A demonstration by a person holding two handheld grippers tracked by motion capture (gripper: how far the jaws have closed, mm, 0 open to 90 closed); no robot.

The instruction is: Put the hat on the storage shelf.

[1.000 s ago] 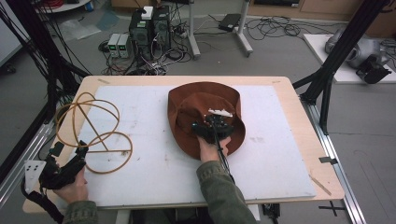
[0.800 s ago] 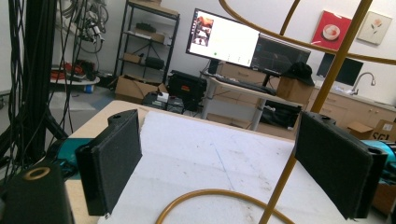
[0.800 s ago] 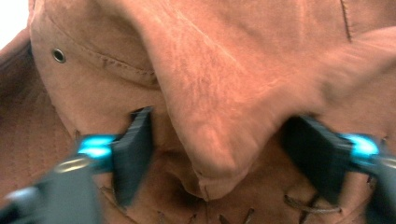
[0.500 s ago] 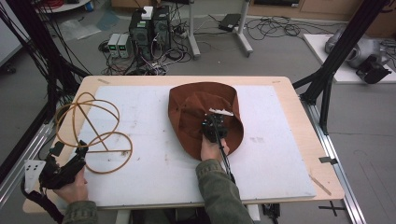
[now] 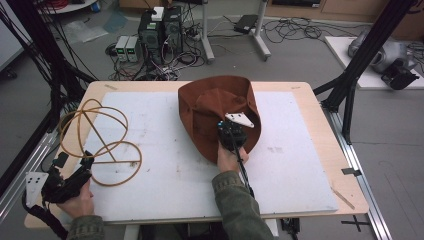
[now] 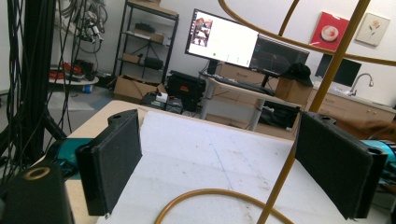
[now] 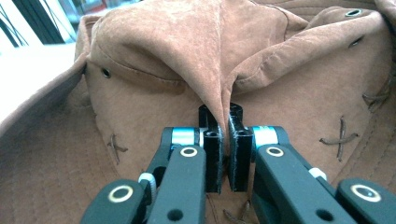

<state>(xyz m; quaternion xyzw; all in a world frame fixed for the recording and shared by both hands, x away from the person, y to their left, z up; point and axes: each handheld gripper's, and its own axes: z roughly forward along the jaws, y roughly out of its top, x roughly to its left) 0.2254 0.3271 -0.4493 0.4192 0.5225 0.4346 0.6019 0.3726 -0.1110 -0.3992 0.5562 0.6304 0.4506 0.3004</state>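
Note:
A brown suede hat [image 5: 215, 100] lies on the white mat [image 5: 165, 175], right of centre. My right gripper [image 5: 226, 125] is over its crown, shut on a pinched fold of the crown fabric. In the right gripper view the fold of the hat [image 7: 177, 42] rises from between the closed jaws of the right gripper [image 7: 223, 122]. At the table's front left corner a hand holds my left gripper [image 5: 80, 165] open. A yellow wire frame [image 5: 100, 145] stands just beyond it. In the left gripper view one rod of the frame [image 6: 327, 70] passes between the wide-apart pads [image 6: 109, 163], close to the right one, untouched.
The wooden table edge [image 5: 320, 100] borders the mat. Black frame posts [image 5: 350, 75] stand at both sides of the table. Cables and computer boxes [image 5: 155, 30] lie on the floor behind. Bare mat stretches between the wire frame and the hat.
The right gripper's jaws have shut on the hat's crown and risen a little. The hat has bunched up, its brim curling upward. The left gripper has stayed put.

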